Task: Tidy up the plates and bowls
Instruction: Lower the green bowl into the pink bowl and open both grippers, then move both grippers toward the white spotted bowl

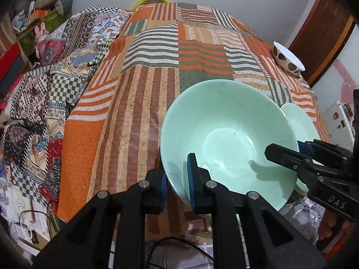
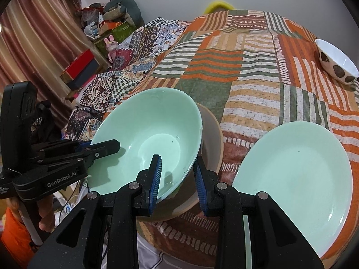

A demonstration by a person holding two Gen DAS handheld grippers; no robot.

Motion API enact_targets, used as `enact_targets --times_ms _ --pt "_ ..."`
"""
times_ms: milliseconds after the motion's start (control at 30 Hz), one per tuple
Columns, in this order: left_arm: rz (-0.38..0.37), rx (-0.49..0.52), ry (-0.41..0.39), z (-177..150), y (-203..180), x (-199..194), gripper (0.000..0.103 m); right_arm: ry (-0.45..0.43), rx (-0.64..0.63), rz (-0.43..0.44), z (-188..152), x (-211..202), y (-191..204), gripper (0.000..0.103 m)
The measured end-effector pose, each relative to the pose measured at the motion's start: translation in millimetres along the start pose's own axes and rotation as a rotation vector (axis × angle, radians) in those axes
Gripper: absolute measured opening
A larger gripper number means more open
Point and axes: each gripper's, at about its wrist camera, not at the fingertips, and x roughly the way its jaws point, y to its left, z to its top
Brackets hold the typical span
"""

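Left wrist view: left gripper (image 1: 177,186) jaws pinch the green bowl's (image 1: 224,121) near rim.
Right gripper (image 2: 177,179): jaws pinch its right rim.
Pose: both angled downward over the surface's (image 2: 246,85) near edge.

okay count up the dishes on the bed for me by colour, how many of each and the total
Mint green: 2, the large bowl both grippers hold by its rim and the plate
White with brown spots: 1, the small bowl
Tan: 1, the dish under the large bowl; only part of it shows
Total: 4
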Motion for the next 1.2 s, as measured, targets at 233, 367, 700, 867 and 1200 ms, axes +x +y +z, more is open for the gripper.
enact_targets --times_ms 233,367,700,867,1200 --pt "0.021 0.008 0.0 0.4 2.7 5.2 0.014 -0.003 -0.009 0.001 -0.1 1.7 1.4 0.027" --pt "0.024 0.005 0.007 -0.2 3.0 7.2 0.014 -0.003 -0.021 -0.007 0.1 1.9 4.6 0.027" --pt "0.042 0.013 0.063 -0.6 2.2 19.1 0.015 -0.007 -0.042 -0.037 2.0 0.0 2.2 0.029" --pt "0.039 0.014 0.044 0.5 1.3 12.9 0.015 -0.002 -0.031 -0.025 4.5 -0.9 -3.4 0.029" --pt "0.029 0.082 -0.117 26.0 -24.4 -38.9 0.019 -0.035 -0.007 0.0 6.6 -20.1 -14.2 0.03"
